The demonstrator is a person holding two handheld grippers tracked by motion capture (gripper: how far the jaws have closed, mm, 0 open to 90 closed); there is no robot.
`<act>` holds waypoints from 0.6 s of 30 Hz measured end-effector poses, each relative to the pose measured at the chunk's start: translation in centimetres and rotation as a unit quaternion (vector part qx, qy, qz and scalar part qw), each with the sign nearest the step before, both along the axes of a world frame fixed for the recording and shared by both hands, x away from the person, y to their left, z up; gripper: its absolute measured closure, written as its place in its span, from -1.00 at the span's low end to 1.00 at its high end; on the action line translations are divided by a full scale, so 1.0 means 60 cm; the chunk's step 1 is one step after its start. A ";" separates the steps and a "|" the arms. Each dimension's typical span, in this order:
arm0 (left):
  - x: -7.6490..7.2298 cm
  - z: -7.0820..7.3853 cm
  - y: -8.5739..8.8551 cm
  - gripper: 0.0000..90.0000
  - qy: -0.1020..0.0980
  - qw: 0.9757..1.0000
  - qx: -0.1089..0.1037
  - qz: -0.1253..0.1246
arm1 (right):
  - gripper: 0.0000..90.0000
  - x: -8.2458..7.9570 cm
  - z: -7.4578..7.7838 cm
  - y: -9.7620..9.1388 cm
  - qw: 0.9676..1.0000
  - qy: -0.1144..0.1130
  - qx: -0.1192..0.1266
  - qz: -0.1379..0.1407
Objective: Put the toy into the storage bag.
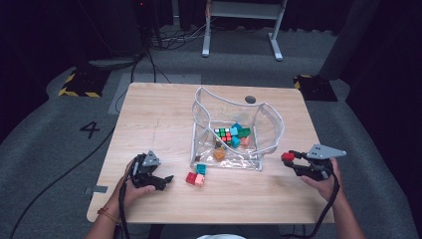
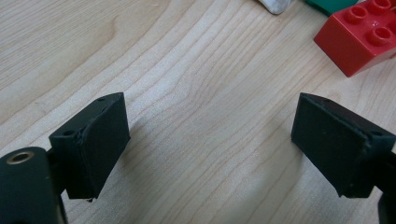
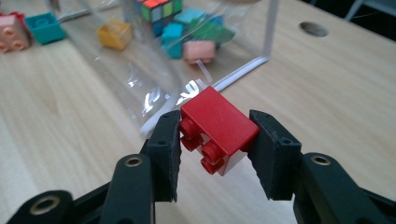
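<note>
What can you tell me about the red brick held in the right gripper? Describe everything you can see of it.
The red brick is a small glossy plastic building block with round studs on one face. It is turned on its side, studs facing the camera in the right gripper view. The right gripper clamps it between two black pads, one on each side. It is lifted off the wooden table, just right of the clear plastic bag, touching nothing else.

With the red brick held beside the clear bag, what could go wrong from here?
1. The right tongs pinch the red brick askew, studs toward the camera; it might twist loose.
2. The clear bag has limp, sagging walls; the brick could catch the rim and drop onto the table.
</note>
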State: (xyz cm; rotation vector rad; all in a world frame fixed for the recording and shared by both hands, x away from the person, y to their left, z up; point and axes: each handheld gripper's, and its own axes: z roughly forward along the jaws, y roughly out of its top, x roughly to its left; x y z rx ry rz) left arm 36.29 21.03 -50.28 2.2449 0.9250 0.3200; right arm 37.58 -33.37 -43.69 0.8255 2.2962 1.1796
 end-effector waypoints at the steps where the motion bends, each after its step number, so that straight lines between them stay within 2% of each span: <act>1: 0.000 0.000 0.000 -0.74 0.000 1.000 0.000 0.000 | 0.24 0.004 0.010 -0.004 1.000 -0.002 0.005 -0.003; 8: 0.000 0.000 0.000 -0.74 0.000 1.000 0.000 0.000 | 0.24 0.029 0.079 -0.015 0.999 -0.027 0.009 -0.019; 18: 0.000 0.000 0.000 -0.74 -0.001 1.000 0.000 -0.001 | 0.24 0.065 0.167 -0.009 0.998 -0.061 0.021 -0.018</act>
